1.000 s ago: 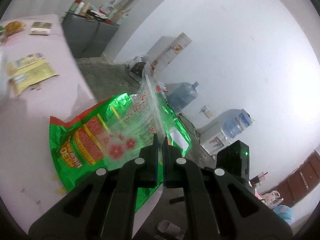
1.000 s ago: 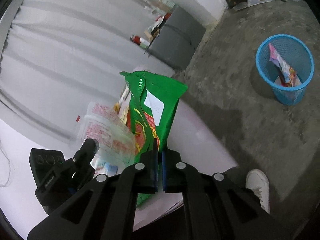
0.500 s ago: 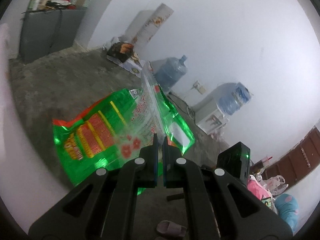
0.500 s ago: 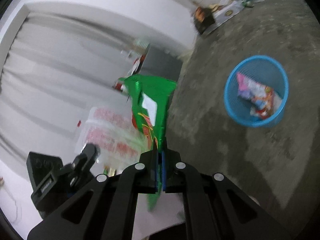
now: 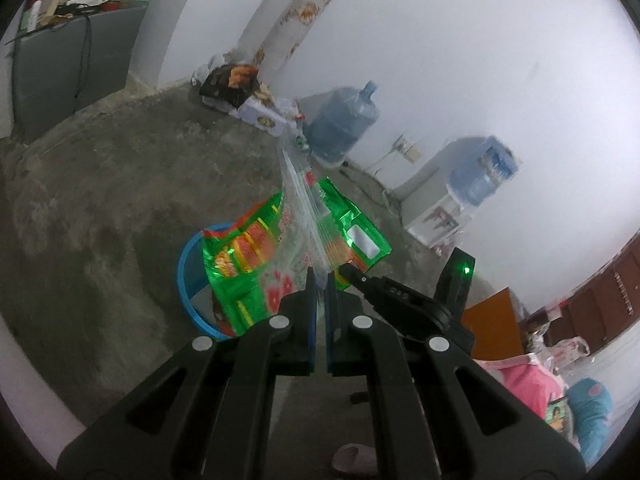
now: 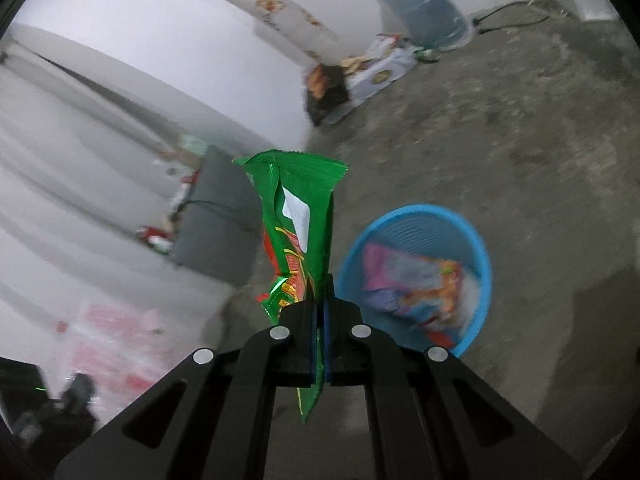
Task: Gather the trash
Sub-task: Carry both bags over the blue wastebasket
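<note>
My left gripper (image 5: 319,280) is shut on a clear plastic wrapper with red print (image 5: 298,216), held edge-on above the floor. My right gripper (image 6: 319,288) is shut on a green snack bag (image 6: 298,216), which stands upright from the jaws; it also shows in the left wrist view (image 5: 236,256), just beyond the clear wrapper. A blue mesh trash basket (image 6: 476,240) stands on the concrete floor, right of the green bag, with colourful wrappers (image 6: 408,280) inside. In the left wrist view its rim (image 5: 185,276) shows behind the green bag.
A water jug (image 5: 340,124) and a water dispenser (image 5: 444,200) stand by the white wall. Boxes and bags (image 5: 240,88) lie on the floor near a grey cabinet (image 5: 72,60). A slipper (image 5: 352,456) lies on the floor below my left gripper.
Both grippers have swung away from the pink table toward the floor, each still holding its wrapper. The blue basket is now much closer, beside and under the wrappers.
</note>
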The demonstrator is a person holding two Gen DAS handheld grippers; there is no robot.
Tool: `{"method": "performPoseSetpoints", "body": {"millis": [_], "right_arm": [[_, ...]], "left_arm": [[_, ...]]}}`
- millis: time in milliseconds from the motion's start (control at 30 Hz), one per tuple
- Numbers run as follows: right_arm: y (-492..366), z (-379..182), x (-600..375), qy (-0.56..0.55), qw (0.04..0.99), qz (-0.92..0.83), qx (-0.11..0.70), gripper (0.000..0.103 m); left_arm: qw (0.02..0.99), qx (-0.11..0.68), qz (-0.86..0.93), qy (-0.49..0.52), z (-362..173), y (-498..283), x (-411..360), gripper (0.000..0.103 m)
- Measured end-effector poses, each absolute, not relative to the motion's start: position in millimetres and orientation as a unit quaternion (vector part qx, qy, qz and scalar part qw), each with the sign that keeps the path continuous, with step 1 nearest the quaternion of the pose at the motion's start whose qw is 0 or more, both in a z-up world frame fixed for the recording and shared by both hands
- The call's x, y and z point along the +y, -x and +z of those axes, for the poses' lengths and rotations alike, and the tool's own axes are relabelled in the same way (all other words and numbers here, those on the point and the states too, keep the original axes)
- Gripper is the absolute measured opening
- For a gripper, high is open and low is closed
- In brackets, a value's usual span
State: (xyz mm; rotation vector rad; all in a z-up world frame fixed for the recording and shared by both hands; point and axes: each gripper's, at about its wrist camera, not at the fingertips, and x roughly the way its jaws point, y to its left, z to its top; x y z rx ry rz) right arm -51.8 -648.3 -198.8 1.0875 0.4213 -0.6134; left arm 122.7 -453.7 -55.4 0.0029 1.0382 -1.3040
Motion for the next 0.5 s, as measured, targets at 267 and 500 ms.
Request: {"method": "performPoseSetpoints", "body": {"millis": [267,500], "right_arm": [[19,-273,-677,-0.473,0.760,-0.348,0.280,0.003],[23,-307,-681,-0.496,0.734,-0.349,0.306,0.004]], "left_arm": [[0.649,0.501,-0.568,-0.078,-100,-134,-527,0.002],[0.635,0.541,-0.532,-0.142,-165,-138,-599,0.002]]}}
